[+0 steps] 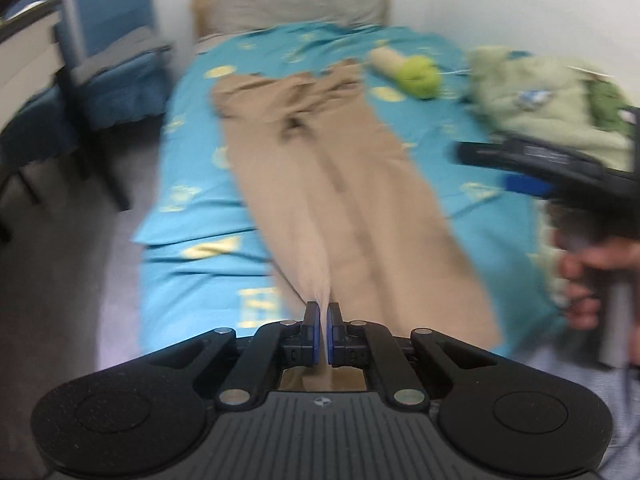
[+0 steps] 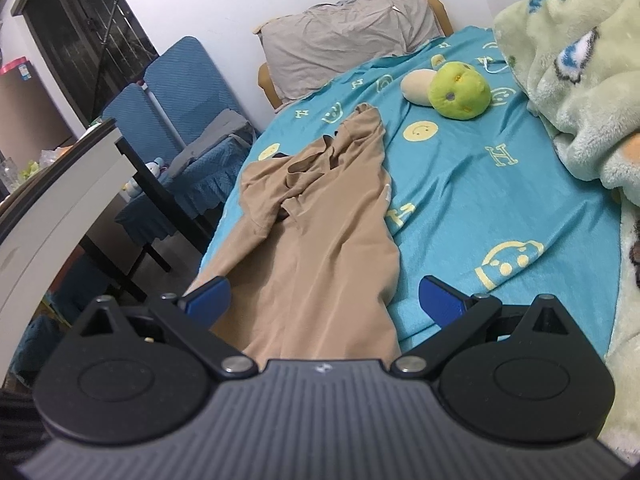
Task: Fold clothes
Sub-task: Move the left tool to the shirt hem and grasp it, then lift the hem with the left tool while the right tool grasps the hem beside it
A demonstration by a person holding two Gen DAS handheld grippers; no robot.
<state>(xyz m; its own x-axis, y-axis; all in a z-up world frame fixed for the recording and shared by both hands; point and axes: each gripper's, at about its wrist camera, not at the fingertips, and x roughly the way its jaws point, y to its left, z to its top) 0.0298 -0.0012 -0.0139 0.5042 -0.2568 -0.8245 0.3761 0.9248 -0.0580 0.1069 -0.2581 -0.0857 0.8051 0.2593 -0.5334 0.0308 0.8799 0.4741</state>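
Left wrist view — tan trousers (image 1: 340, 168) lie lengthwise down the middle of the frame on the blue bed sheet (image 1: 192, 208), waist rumpled at the top, legs unfolded. Left gripper (image 1: 323, 312) fingers are pinched on a leg hem. Right gripper (image 2: 324, 300) fingers are spread wide, empty — no fold visible; folding appears mostly left.

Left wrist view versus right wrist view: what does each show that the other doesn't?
Only the left wrist view shows the left gripper shut on the tan trousers and a hand holding the other gripper. Only the right wrist view shows the right gripper open and a white table. Both show the green plush toy and grey pillow.
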